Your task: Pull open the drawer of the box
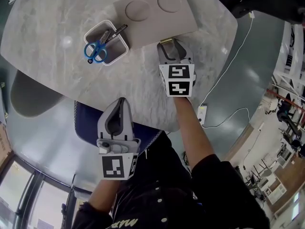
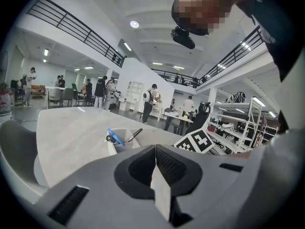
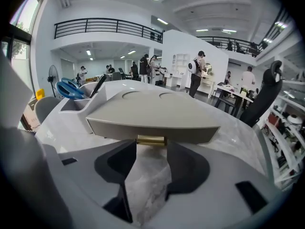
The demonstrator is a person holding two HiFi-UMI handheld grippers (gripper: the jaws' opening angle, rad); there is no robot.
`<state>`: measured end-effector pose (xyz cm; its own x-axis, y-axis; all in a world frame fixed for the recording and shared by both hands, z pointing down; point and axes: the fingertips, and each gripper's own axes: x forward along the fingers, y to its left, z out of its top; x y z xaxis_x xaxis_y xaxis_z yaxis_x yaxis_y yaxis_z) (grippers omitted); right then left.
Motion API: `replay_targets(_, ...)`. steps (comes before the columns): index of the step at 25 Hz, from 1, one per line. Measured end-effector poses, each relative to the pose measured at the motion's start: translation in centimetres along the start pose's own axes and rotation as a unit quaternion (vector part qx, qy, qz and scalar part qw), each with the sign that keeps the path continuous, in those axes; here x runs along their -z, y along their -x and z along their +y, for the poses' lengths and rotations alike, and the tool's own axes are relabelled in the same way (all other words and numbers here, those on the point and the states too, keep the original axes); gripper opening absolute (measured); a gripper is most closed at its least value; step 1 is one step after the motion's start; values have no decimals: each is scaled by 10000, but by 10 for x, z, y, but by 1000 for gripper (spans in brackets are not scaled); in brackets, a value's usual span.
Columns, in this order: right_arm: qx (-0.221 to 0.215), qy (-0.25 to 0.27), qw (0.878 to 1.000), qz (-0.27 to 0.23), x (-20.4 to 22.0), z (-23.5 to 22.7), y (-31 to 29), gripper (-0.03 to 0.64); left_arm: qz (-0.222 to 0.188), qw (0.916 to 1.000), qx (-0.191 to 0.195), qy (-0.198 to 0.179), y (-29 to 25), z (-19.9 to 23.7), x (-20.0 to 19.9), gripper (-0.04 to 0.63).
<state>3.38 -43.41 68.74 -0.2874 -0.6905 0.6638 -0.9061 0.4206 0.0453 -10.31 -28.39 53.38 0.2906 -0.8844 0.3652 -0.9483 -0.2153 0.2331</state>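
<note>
A flat beige box (image 1: 155, 15) with two round dips in its lid lies on the marble table (image 1: 47, 23). A small brass handle (image 1: 167, 41) sticks out of its near face, and the drawer front looks flush with the box. My right gripper (image 1: 170, 46) stands open right at that handle. In the right gripper view the handle (image 3: 151, 140) sits at the tips of my right gripper (image 3: 151, 149), between the two jaws, and the pads do not press on it. My left gripper (image 1: 119, 103) hovers by the table's near edge, shut and empty, as the left gripper view confirms (image 2: 155, 151).
A white cup (image 1: 119, 49) holding blue scissors (image 1: 95, 51) and a pen stands left of the box. A grey chair (image 1: 31, 97) and a blue seat (image 1: 83, 125) sit below the table's near rim. A white cable (image 1: 228, 70) and power strip (image 1: 202, 113) lie on the floor at the right.
</note>
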Motion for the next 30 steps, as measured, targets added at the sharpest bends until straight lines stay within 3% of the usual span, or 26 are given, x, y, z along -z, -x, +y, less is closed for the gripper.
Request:
replay_targets(6,-36,-2,9999,-98,0,0,-4,163,17,10000,-37,-25,2,2,2,15)
replay_targets(30,-103,40,9996,272,43,4,48,160,-140,9997,74,-177,15,-23,-15,15)
